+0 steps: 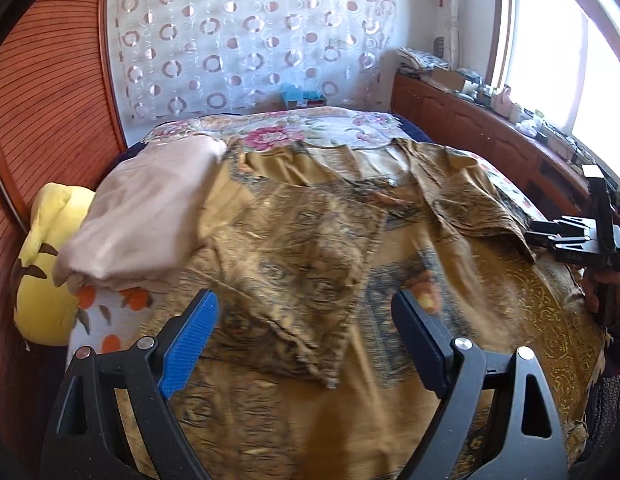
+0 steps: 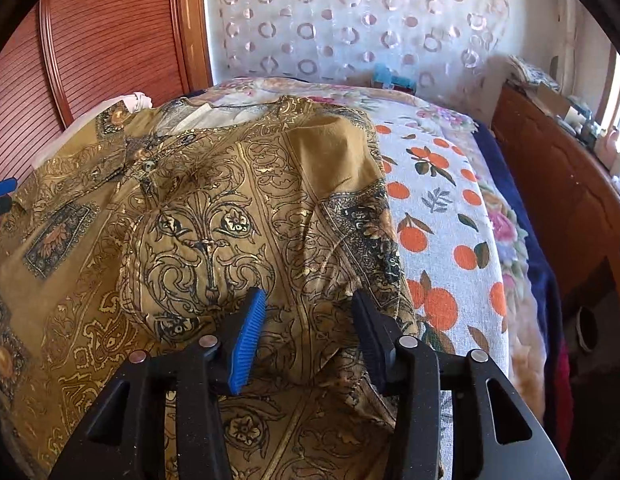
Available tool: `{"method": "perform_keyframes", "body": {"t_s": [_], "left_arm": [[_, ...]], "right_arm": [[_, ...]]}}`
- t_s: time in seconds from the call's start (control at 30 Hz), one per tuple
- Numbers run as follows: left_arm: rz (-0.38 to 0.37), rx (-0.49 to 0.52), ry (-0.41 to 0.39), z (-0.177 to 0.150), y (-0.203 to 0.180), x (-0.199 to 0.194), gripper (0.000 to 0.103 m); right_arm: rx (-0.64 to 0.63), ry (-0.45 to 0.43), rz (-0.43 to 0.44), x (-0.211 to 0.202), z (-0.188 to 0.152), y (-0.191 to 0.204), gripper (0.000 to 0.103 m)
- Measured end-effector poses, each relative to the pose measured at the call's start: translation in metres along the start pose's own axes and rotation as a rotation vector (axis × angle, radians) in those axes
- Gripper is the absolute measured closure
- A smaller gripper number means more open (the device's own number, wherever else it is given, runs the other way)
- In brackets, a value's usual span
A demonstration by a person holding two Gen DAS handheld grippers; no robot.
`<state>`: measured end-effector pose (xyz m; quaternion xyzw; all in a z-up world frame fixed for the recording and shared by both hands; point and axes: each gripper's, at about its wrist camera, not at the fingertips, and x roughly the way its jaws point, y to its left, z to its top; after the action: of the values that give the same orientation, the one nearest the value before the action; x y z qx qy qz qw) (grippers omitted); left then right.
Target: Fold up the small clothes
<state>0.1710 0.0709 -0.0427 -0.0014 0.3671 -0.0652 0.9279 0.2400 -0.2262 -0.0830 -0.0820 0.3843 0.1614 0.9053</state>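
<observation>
A mustard-gold patterned shirt [image 1: 310, 248] lies spread on the bed, one sleeve folded inward across its body. It fills the left half of the right wrist view [image 2: 197, 216], collar at the far end. My left gripper [image 1: 303, 320] is open and empty, hovering just above the folded sleeve. My right gripper [image 2: 307, 320] is open and empty over the shirt's right side, near its edge. The right gripper also shows at the right edge of the left wrist view [image 1: 566, 240].
A folded pale pink cloth [image 1: 149, 216] lies on the bed's left side beside a yellow plush toy [image 1: 49, 264]. An orange-print sheet [image 2: 442, 232] covers the bed. A wooden cabinet [image 1: 490, 132] with clutter runs along the window; wooden wardrobe doors [image 1: 49, 92] stand left.
</observation>
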Motion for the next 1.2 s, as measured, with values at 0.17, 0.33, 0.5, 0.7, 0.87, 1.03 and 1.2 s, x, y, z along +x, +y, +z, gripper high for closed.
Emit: {"method": "perform_keyframes", "body": {"t_s": [0.17,0.33,0.5,0.7,0.87,1.03,1.2], "left_arm": [[0.044,0.018,0.023,0.014,0.025,0.009,0.014],[0.068,0.018,0.04,0.038,0.047,0.024,0.014],[0.049,0.032,0.047,0.065,0.052,0.042,0.014],[0.006,0.051,0.073,0.093,0.053,0.076,0.031],[-0.032,0.068,0.125,0.109,0.053,0.104,0.051],[-0.009,0.093,0.154,0.12,0.05,0.126,0.052],[0.002,0.097,0.17,0.126,0.055,0.136,0.053]], "right_arm": [[-0.015,0.004,0.024,-0.002,-0.006,0.002,0.041],[-0.012,0.011,0.031,-0.005,-0.007,-0.001,0.035],[-0.039,-0.046,0.036,-0.021,0.008,0.002,0.019],[-0.024,-0.079,0.048,-0.016,0.044,-0.014,0.014],[-0.071,-0.069,0.024,0.01,0.071,-0.022,0.014],[-0.087,-0.02,0.037,0.047,0.094,-0.031,0.014],[-0.042,0.02,0.08,0.078,0.12,-0.044,0.014]]}}
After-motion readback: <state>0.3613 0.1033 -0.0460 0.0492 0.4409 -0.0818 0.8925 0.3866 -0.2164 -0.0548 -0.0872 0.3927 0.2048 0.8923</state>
